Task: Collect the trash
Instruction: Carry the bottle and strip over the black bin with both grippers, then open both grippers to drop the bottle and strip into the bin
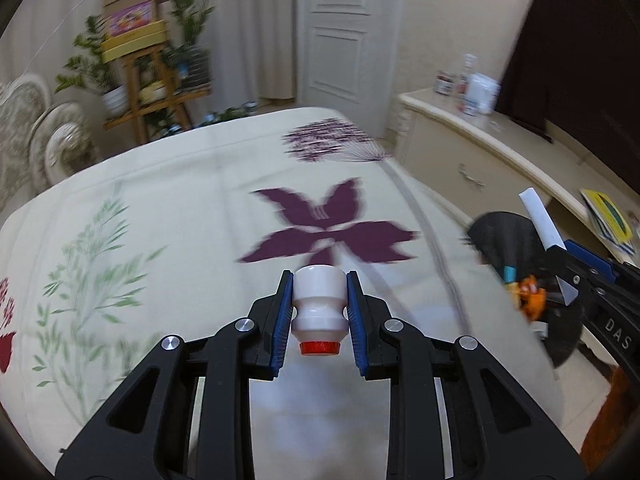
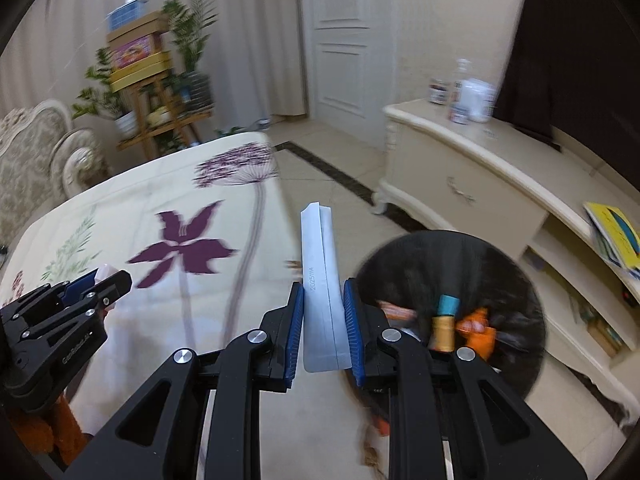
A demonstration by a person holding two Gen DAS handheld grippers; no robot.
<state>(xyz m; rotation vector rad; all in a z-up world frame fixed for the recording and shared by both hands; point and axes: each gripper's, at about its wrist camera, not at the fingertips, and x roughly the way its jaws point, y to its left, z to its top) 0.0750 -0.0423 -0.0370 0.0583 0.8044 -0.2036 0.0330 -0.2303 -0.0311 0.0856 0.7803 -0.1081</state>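
**Both grippers loaded, bin at your right**

Your left gripper is clamped on a small white bottle, its red cap pointing back at you; the pads hide its sides. Your right gripper is clamped on a folded white strip that sticks forward at 12 o'clock; its printed digits are barely readable. At 3 o'clock from that strip sits the black bin, blurred, with orange and teal trash inside that you cannot identify, and its near rim is hidden behind your gripper. Under both grippers lies the flowered cloth, smeared by motion. Further out at 1 o'clock stands a cream cabinet with blurred jars, and at 11 o'clock a plant shelf.
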